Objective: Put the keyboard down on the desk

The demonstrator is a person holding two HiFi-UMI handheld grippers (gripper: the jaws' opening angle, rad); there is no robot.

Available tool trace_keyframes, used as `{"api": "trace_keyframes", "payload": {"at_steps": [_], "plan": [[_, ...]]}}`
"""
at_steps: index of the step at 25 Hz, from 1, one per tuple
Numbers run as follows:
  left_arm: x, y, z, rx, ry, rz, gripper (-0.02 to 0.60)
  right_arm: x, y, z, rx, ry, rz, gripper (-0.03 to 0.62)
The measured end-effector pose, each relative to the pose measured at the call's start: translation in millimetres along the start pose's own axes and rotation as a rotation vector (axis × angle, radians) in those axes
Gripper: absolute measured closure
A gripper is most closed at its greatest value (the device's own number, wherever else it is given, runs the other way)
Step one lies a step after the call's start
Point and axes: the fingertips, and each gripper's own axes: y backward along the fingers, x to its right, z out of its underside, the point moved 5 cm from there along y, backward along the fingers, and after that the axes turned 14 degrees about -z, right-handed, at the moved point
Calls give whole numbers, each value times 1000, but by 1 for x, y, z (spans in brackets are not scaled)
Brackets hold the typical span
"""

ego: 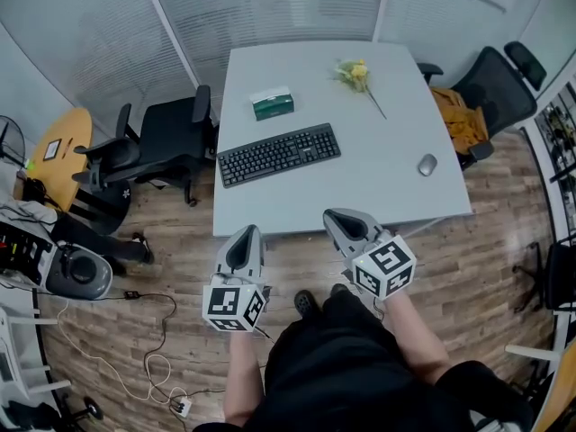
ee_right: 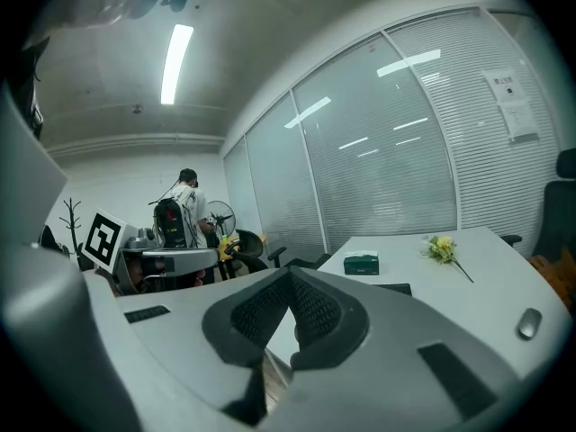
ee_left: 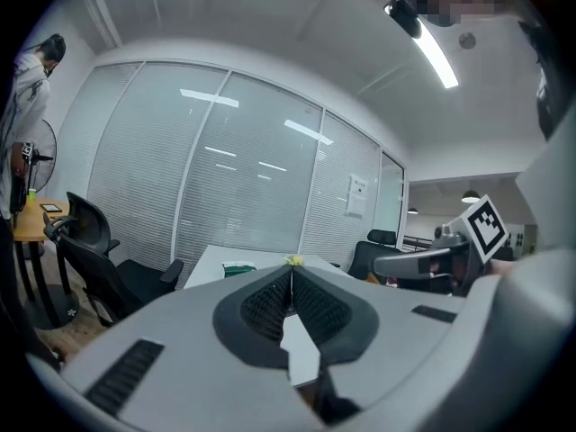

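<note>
We find the black slim keyboard [ego: 279,154] lying keys-up on the white rectangular desk [ego: 378,187]. Any lettering on it is too small for us to read. It sits ahead of both grippers, touching neither. Its long axis runs crosswise to them, the right end angled slightly farther away. The left gripper [ego: 247,234] and right gripper [ego: 334,216] hang just short of the desk's near edge, each with jaws pressed together and holding nothing. Beyond the keyboard we see a green tissue box [ego: 273,104], its white print unreadable, and a yellow long-stemmed flower [ego: 355,73]. A grey computer mouse [ego: 427,164] lies ahead of the right gripper.
</note>
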Motion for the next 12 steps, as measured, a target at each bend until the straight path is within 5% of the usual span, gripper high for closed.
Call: {"api": "trace_keyframes", "payload": {"at_steps": [12], "plan": [[9, -11, -1, -19, -17, -2, 581, 9, 5, -4, 1, 6, -16, 585]]}}
